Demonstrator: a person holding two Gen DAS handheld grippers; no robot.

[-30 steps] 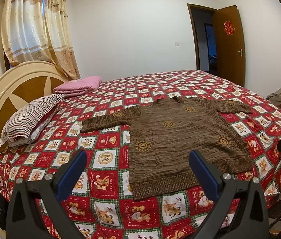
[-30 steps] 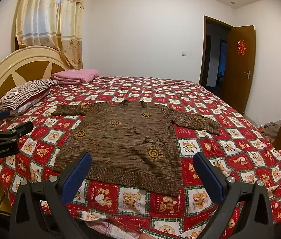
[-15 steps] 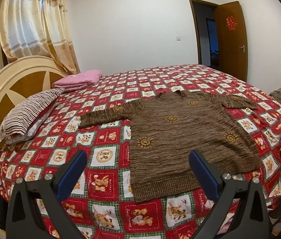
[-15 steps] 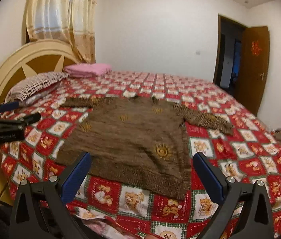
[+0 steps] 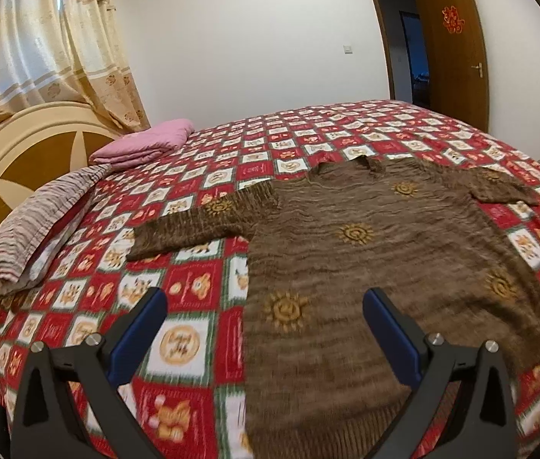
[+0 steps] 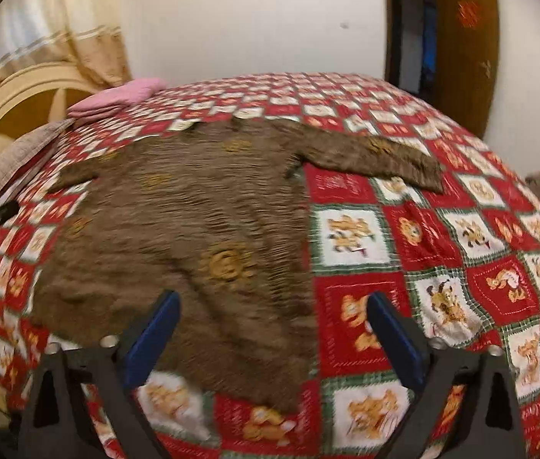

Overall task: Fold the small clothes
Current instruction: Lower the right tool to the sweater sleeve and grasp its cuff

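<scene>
We bring both hand-held grippers, the left hand-held gripper (image 5: pixel 264 329) and right hand-held gripper (image 6: pixel 271 331), wide and empty, the right's jaws just narrowing slightly, toward the sweater (image 5: pixel 377 267) flat on the bed (image 5: pixel 308 145); next, pinch its near hem corners.

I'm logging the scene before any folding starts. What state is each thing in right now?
Brown sweater: spread flat on the bedspread, sleeves out, unfolded, not gripped.
Left gripper: jaws open, nothing between the pads.
Right gripper: jaws open, have just been closing a little, holding nothing.
Door: open.
Curtain: drawn.
Pink blanket: folded, by the headboard.
Striped pillow: lying against the headboard.
</scene>
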